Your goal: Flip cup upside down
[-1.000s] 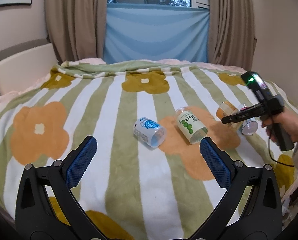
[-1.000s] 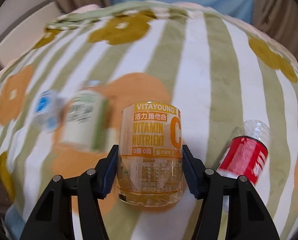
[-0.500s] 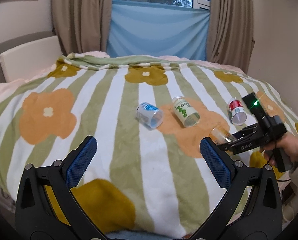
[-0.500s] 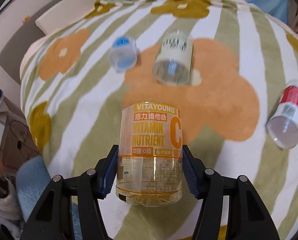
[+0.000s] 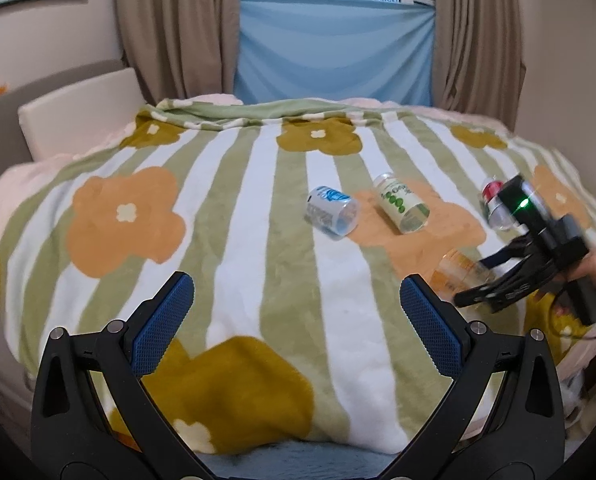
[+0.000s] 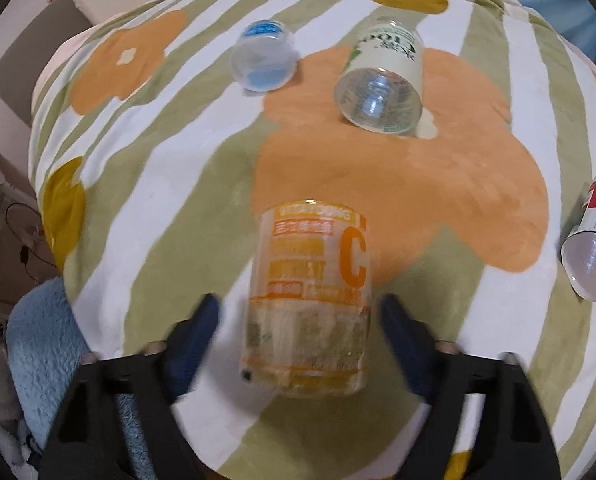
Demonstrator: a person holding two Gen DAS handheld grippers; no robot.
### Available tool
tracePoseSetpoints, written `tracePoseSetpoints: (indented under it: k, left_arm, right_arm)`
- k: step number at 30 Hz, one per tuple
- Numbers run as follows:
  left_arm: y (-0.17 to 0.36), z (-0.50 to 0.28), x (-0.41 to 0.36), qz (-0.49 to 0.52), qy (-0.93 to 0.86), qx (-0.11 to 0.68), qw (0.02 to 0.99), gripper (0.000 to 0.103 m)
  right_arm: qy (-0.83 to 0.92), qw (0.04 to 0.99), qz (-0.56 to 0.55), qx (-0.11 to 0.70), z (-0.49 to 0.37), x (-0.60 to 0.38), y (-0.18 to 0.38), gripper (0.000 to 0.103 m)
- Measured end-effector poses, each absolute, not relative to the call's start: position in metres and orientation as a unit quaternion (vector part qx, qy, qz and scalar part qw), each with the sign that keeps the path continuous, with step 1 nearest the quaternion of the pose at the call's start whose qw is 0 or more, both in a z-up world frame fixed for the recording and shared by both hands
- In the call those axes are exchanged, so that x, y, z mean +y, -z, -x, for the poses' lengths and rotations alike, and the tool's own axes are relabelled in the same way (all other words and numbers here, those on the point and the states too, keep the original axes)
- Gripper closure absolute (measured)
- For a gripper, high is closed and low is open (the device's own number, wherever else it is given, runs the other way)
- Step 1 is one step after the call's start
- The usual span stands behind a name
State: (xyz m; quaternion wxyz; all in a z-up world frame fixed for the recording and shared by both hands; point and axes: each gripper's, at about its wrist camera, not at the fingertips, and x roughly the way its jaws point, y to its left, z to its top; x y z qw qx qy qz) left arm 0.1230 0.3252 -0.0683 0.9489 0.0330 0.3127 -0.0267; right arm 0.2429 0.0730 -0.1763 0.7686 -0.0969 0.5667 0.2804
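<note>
in the left wrist view, the left gripper [image 5: 294, 304] hung with its blue-padded jaws spread wide and nothing between them, over the striped blanket with orange flowers [image 5: 234, 240]. at about three o'clock the right gripper [image 5: 478, 284] sat lower and nearer the blanket's edge than it had half a second before, with the clear plastic cup with the orange vitamin label [image 5: 458, 272] at its fingers, tipped toward the fabric. a clear cup with a blue label [image 5: 332, 211] and a clear cup with a green-dotted label [image 5: 402, 208] lay on their sides near the centre, and a clear cup with a red label [image 5: 496, 204] at two o'clock, partly hidden behind the gripper body.

in the right wrist view, the change was plain: half a second earlier the dark pads had pressed both sides of the orange-labelled cup [image 6: 310, 300]; now each pad stood apart from its wall, a gap showing on both sides, so the right gripper [image 6: 302, 328] had let go. the cup was blurred and sat at six o'clock, its label reading the same way up. i could not tell whether it rested on its rim or base, or was settled. i judged it released onto the blanket; whether the flip was achieved was unclear.
</note>
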Motion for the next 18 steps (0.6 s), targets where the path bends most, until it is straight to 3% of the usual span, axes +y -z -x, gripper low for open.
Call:
tracePoseSetpoints:
  k: [4, 5, 8, 13, 18]
  left_arm:
    - [0.066, -0.130, 0.321, -0.056, 0.034, 0.317, 0.946, 0.000]
    - [0.065, -0.134, 0.316, -0.074, 0.041, 0.318, 0.944, 0.000]
    - [0.065, -0.142, 0.297, -0.152, 0.053, 0.311, 0.937, 0.000]
    - [0.082, -0.155, 0.235, -0.337, 0.164, 0.278, 0.884, 0.000]
    - [0.144, -0.171, 0.168, -0.572, 0.277, 0.238, 0.735, 0.000]
  right_arm:
    - [-0.292, 0.785, 0.094, 0.538, -0.233, 0.065, 0.158, 0.005]
    - [-0.301, 0.792, 0.084, 0.525, -0.229, 0.060, 0.150, 0.000]
    - [-0.309, 0.807, 0.067, 0.498, -0.215, 0.047, 0.128, 0.000]
    - [-0.280, 0.845, 0.088, 0.447, -0.174, 0.021, 0.089, 0.000]
    - [-0.233, 0.885, 0.034, 0.402, -0.126, -0.008, 0.069, 0.000]
